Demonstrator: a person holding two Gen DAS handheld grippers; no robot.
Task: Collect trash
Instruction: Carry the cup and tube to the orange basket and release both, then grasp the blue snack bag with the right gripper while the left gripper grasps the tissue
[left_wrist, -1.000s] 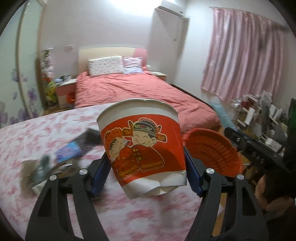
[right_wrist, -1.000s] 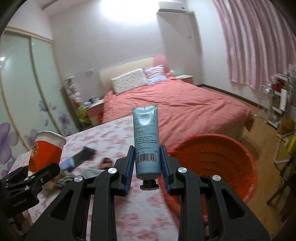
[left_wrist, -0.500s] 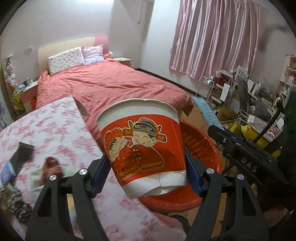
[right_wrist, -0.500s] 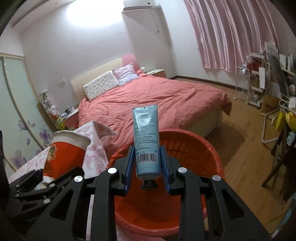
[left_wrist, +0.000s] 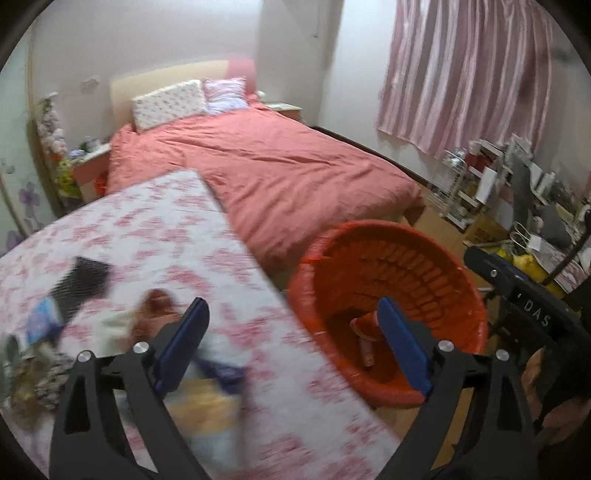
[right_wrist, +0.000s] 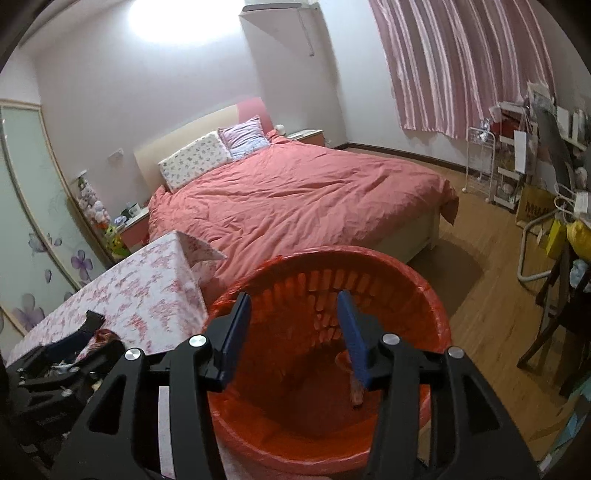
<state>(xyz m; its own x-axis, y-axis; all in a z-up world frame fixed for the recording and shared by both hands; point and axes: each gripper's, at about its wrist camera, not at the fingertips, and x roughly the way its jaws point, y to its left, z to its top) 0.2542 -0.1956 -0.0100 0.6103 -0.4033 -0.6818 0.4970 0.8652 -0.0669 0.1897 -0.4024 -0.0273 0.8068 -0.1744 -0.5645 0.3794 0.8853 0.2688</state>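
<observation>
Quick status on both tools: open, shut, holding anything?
Left tool: open, empty, jaws just opened wider, beside the round red plastic basket.
Right tool: open, empty, jaws just opened, over the same basket.

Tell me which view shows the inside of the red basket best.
The right wrist view: the red basket fills the foreground, and its floor shows between the open jaws. The left wrist view shows it smaller, off to the right and partly blocked.

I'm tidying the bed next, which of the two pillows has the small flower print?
The larger white pillow, on the left at the headboard; the smaller pillow beside it is lilac.
</observation>
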